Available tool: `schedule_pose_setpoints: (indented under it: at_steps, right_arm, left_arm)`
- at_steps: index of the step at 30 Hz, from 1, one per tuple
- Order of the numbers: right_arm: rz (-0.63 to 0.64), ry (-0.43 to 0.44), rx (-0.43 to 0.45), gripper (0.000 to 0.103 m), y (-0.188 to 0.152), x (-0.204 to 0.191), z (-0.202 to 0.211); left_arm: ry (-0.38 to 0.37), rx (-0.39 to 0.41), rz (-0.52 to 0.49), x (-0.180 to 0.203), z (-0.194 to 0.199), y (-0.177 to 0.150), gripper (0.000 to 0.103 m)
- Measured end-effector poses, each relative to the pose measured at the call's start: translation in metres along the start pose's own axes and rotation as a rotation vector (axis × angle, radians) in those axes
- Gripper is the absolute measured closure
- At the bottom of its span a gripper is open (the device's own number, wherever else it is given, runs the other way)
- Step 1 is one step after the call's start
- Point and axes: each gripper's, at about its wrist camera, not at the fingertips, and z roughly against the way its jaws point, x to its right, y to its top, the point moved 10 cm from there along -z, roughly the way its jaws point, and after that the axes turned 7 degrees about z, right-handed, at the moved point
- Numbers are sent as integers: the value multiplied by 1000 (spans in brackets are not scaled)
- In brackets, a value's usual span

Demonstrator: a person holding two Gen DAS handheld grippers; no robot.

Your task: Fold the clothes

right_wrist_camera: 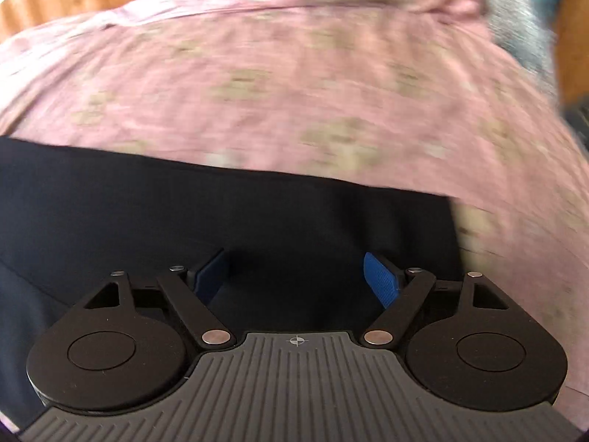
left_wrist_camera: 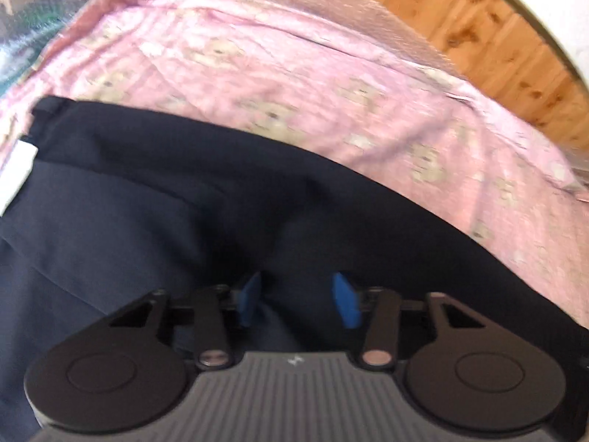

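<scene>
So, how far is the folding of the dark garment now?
Done: the dark garment lies on the pink bedsheet, seemingly with one layer over another. In hand: the left tongs have a fabric ridge between the pads; grip unclear. The right tongs stand open above it. Left: further folds.

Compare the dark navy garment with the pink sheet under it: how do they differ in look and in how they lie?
The dark navy garment is plain, with a white tag at one edge; the pink sheet carries a pale, blurred print. The garment lies on top, near both grippers; the sheet spreads far wider beneath it. The garment shows a few broad folds; the sheet has many fine wrinkles. Both are soft fabric lying roughly flat.
</scene>
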Motion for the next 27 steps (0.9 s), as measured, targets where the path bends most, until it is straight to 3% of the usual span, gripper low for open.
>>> schedule_pose_setpoints:
  at_steps: [3,6,8,11,12,13,17,20,23,27]
  right_arm:
    - [-1,-46,-29,24,-4,25,5]
    - [42,-77,-37,39,5,18,17]
    - [74,6,5,37,14,-8,29]
    - [80,59,-19,37,4,-26,23]
    - [54,55,-31,37,-3,-21,18]
    - [16,50,-18,31,-8,-11,17]
    - [-162,-25,9,39,-30,35,39]
    - [-325,-27,35,32,-59,58,73]
    - [-425,-29,18,31,-97,67,94]
    - [-454,-6,-1,31,-131,66,89]
  left_arm:
    - [8,-10,32,-5,-1,15,65]
    - [3,40,49,-4,15,30,55]
    - [39,73,72,-19,19,37,47]
    - [91,88,110,-42,12,45,49]
    - [113,83,111,-47,5,49,49]
    - [144,83,93,-47,0,53,51]
    - [257,86,22,-46,-19,69,51]
    - [193,104,10,-18,-7,63,50]
    - [49,111,6,29,21,37,40]
    - [-139,21,-68,119,44,-25,39]
